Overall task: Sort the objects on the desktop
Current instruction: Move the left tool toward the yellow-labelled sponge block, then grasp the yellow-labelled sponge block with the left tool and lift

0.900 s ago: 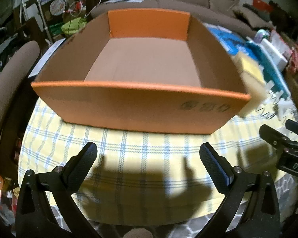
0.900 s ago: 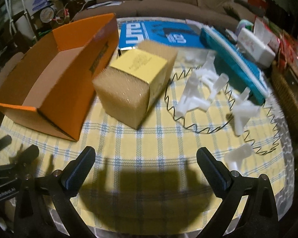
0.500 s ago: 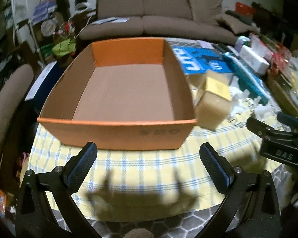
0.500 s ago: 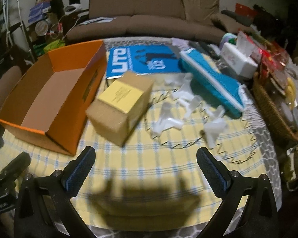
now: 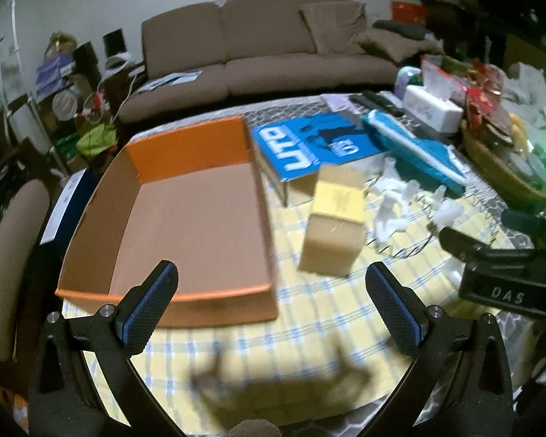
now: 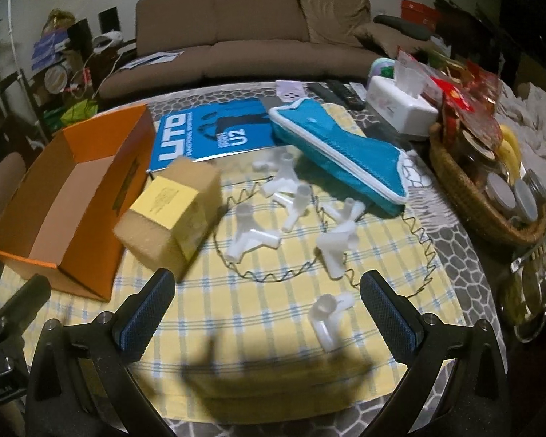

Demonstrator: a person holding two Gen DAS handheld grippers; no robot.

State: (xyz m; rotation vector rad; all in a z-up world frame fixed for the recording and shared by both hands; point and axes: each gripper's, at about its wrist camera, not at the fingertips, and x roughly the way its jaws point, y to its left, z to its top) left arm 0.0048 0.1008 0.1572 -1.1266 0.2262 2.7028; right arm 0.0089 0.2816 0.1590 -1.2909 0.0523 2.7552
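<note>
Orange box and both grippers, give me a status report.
Left gripper open, empty; right gripper open, empty. Orange box empty. Small carton, white connectors, wire coil loose on cloth. Nothing blocking.

The bench (image 6: pixel 451 262) wears a yellow plaid cloth (image 6: pixel 273 313) carrying an orange box (image 6: pixel 127 167), small carton (image 6: pixel 171 215), white connectors (image 6: pixel 258 236), wire spring (image 6: pixel 422 247), perhaps a blue pouch (image 6: pixel 338 153).

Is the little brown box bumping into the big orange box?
Apart. The left wrist view shows a strip of checked tablecloth between the small brown box and the orange box.
</note>
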